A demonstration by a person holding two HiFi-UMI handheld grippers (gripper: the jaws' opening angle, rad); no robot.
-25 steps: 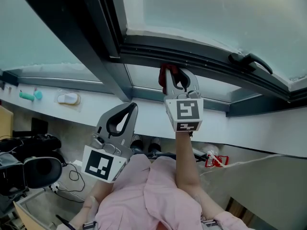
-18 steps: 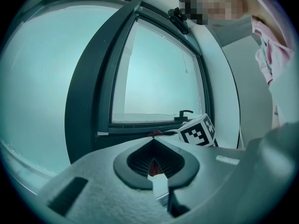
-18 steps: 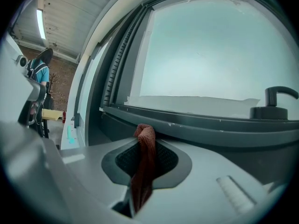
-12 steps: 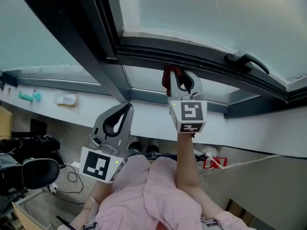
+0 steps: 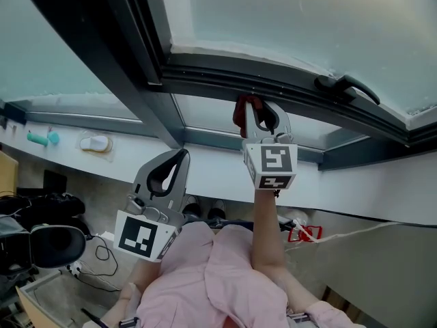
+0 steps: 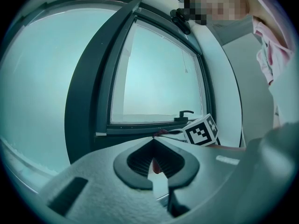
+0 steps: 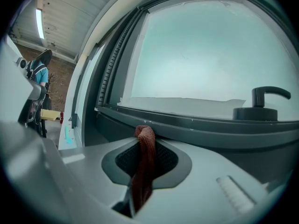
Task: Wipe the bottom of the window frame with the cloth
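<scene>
No word, number or brand name can be read anywhere in these views. The only printed marks are black-and-white square marker patterns, which carry no letters or digits. One is on the left marker cube [image 5: 145, 236] of the left gripper [image 5: 180, 156], near and to the left in the head view. The other is on the right marker cube [image 5: 272, 160] of the right gripper [image 5: 258, 109], farther off at the window frame [image 5: 205, 74].
</scene>
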